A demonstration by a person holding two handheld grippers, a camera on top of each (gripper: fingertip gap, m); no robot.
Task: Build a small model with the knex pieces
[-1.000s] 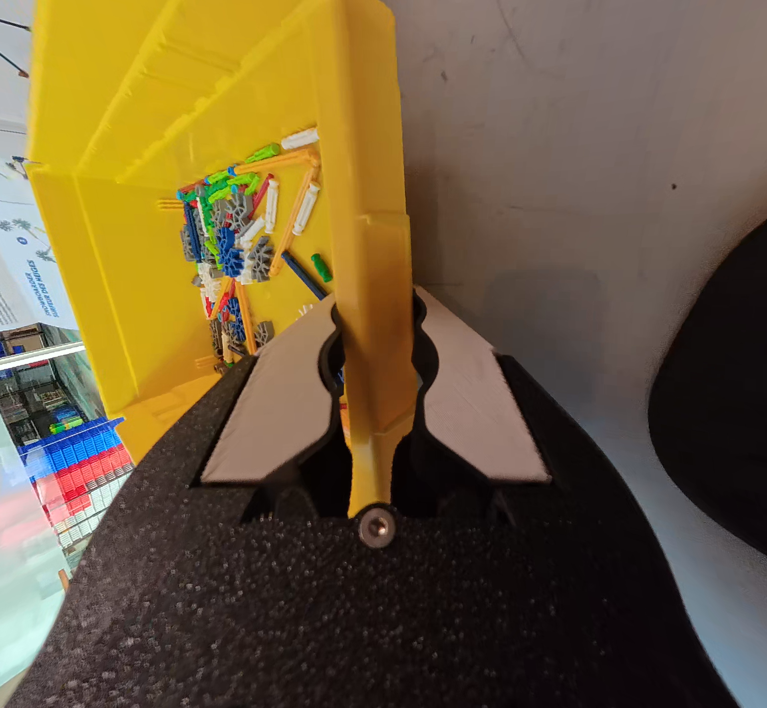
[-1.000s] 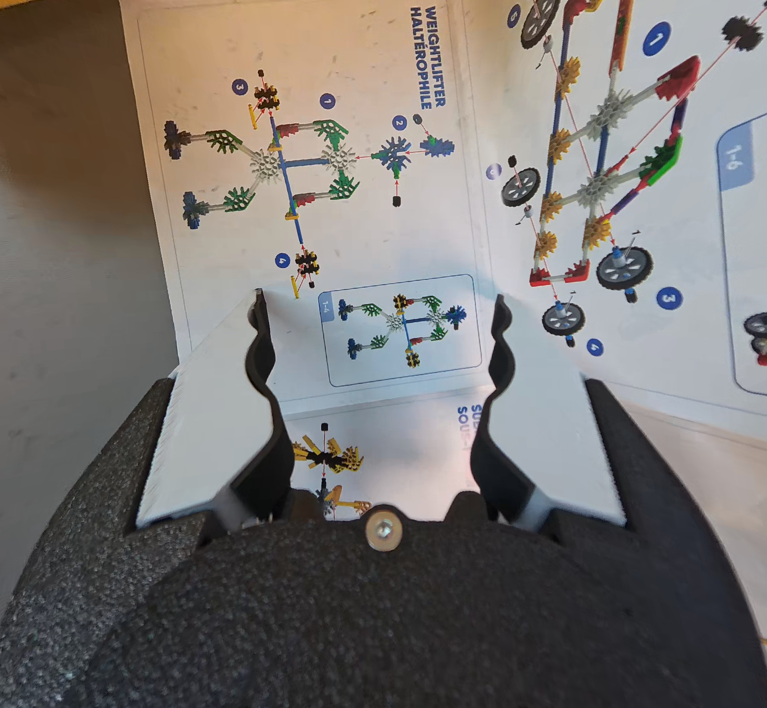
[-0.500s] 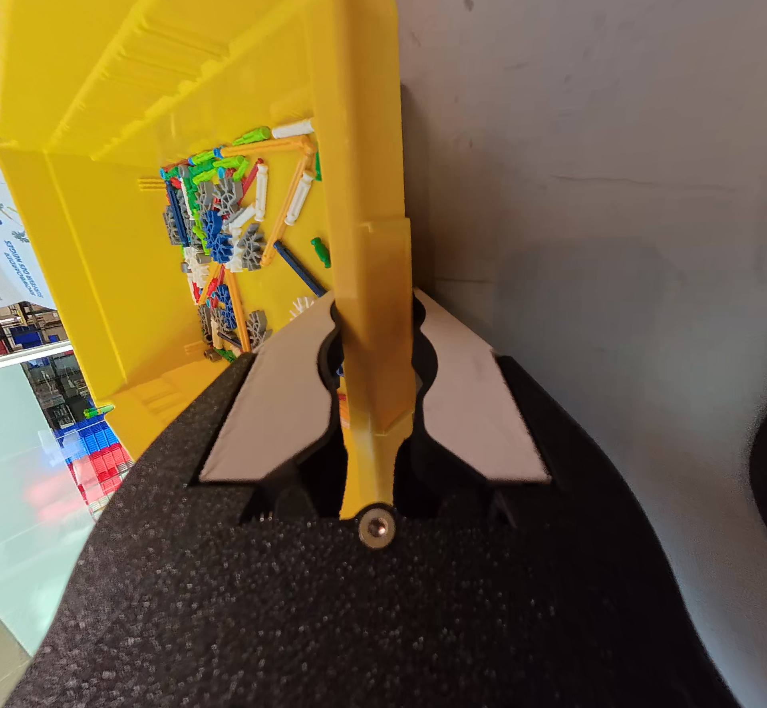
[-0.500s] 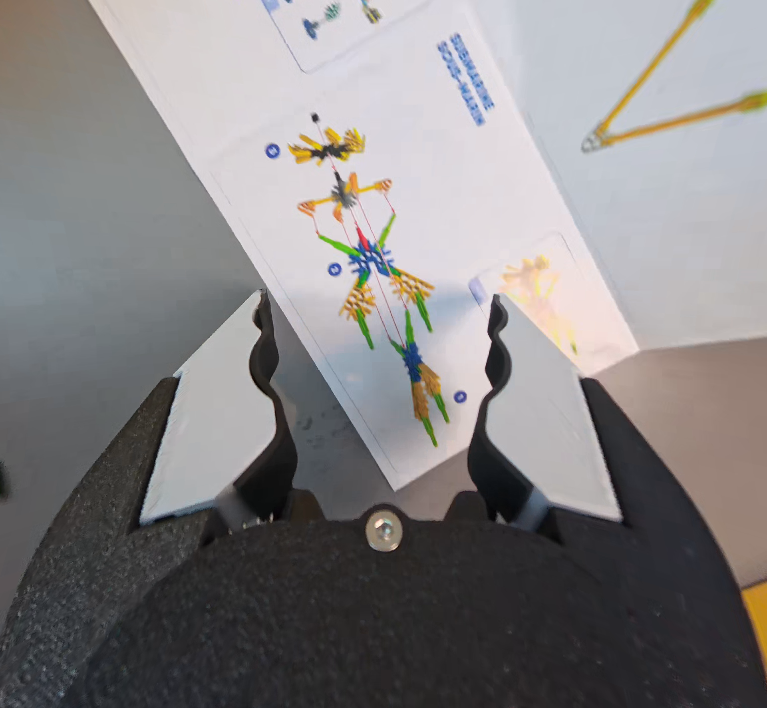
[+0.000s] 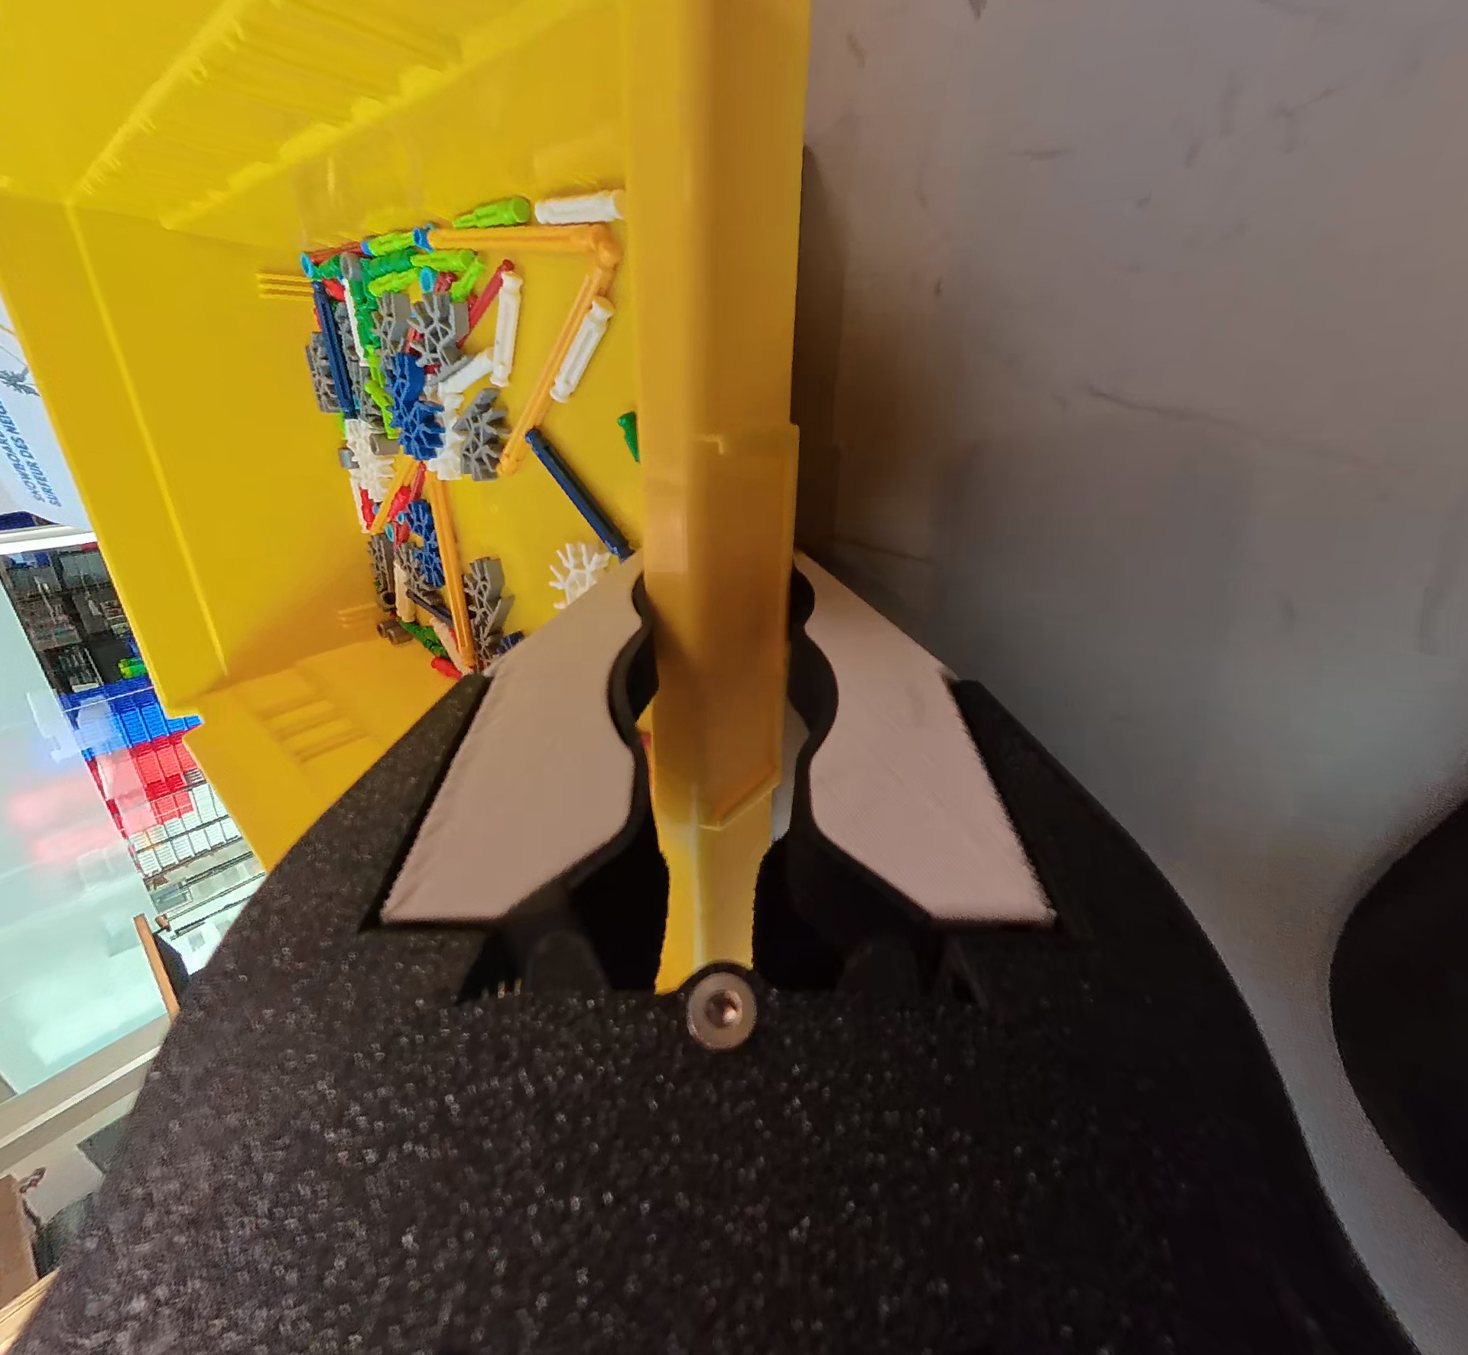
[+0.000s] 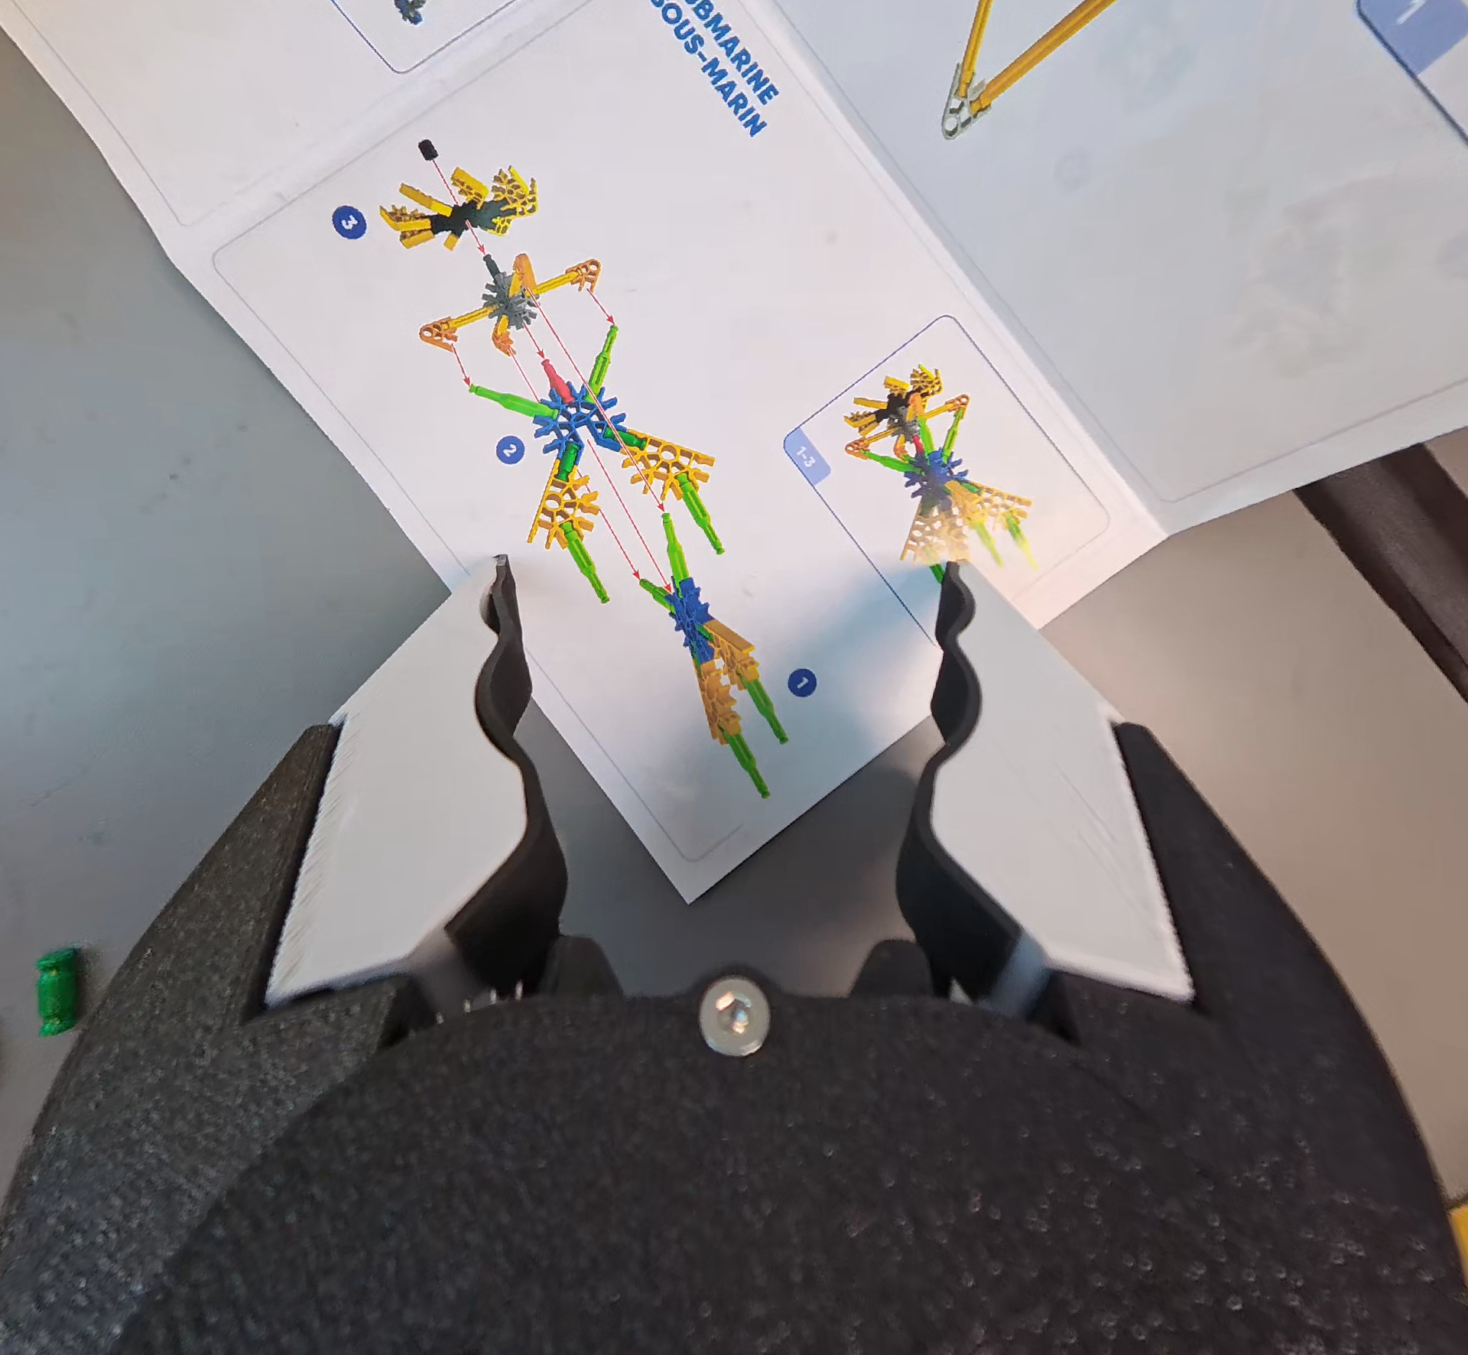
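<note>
Clamping the near wall of the yellow bin [image 5: 334, 125], the left gripper [image 5: 719, 649] holds it against the grey table [image 5: 1152, 300], with rods and connectors [image 5: 445, 395] heaped at ten o'clock; a slip could spill them. The right gripper [image 6: 723, 586] hangs wide and empty over the instruction sheet [image 6: 794, 220], whose corner could snag a pad, with open table and a green piece [image 6: 57, 989] at eight o'clock.

Your left tool [image 5: 719, 602] has a black, grainy foam-textured body, two pale grey wedge-shaped fingers [image 5: 516, 761] with black wavy inner pads, and one silver screw [image 5: 719, 1013] at centre. Your right tool [image 6: 723, 578] matches it: black textured body, pale grey fingers [image 6: 413, 784], black scalloped pads, silver screw [image 6: 733, 1016].
</note>
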